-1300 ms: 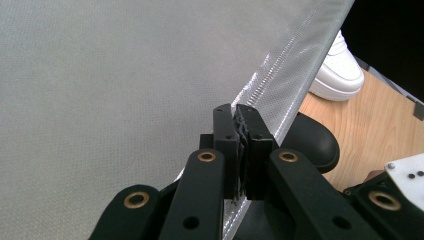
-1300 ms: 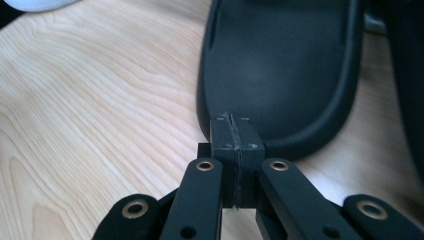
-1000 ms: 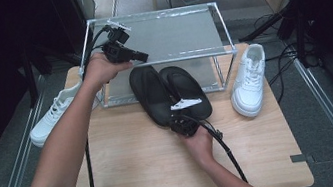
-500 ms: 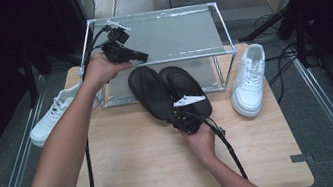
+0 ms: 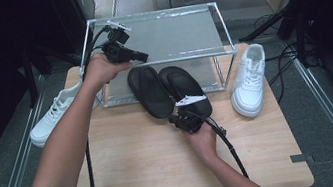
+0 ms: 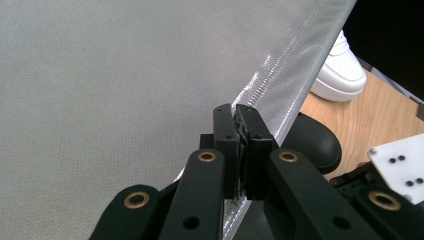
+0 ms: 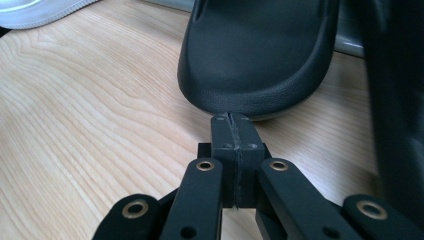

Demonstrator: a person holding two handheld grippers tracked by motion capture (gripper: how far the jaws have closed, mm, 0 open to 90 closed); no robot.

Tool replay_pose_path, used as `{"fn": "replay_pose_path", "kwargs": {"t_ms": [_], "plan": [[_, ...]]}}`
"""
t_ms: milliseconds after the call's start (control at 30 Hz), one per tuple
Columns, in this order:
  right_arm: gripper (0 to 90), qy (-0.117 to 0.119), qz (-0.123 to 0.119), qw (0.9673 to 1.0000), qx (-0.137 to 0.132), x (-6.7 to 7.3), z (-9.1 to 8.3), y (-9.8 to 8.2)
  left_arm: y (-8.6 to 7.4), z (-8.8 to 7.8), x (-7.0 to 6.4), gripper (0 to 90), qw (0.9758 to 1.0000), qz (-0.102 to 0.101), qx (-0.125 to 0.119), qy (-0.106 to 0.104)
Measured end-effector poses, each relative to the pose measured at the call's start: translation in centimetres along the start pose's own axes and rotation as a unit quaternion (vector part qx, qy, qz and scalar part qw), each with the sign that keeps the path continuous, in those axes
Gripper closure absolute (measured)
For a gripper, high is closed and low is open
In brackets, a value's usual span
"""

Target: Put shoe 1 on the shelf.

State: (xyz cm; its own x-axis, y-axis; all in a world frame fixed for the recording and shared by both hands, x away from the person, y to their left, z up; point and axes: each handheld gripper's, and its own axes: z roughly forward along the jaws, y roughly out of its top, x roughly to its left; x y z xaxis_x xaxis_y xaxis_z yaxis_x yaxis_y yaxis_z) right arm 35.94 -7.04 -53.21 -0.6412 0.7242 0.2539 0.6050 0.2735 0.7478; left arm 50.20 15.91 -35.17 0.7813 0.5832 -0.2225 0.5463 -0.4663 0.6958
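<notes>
Right gripper (image 7: 233, 117) pressed together, tips just at heel of black slipper (image 7: 260, 55). Left gripper (image 6: 236, 112) pressed together above rack (image 5: 165, 35).

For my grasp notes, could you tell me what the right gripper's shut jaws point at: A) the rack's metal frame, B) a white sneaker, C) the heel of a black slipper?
C: in the right gripper view, the right gripper has its jaws together, right at the rounded heel edge of the black slipper.
</notes>
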Motion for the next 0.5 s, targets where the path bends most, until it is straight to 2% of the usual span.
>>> {"fn": "replay_pose_path", "kwargs": {"t_ms": [500], "plan": [[90.0,-0.006,0.003,1.0,-0.002,1.7,3.6,2.9,0.0,0.0,0.0,89.0,1.0,0.002,0.001,0.0]]}}
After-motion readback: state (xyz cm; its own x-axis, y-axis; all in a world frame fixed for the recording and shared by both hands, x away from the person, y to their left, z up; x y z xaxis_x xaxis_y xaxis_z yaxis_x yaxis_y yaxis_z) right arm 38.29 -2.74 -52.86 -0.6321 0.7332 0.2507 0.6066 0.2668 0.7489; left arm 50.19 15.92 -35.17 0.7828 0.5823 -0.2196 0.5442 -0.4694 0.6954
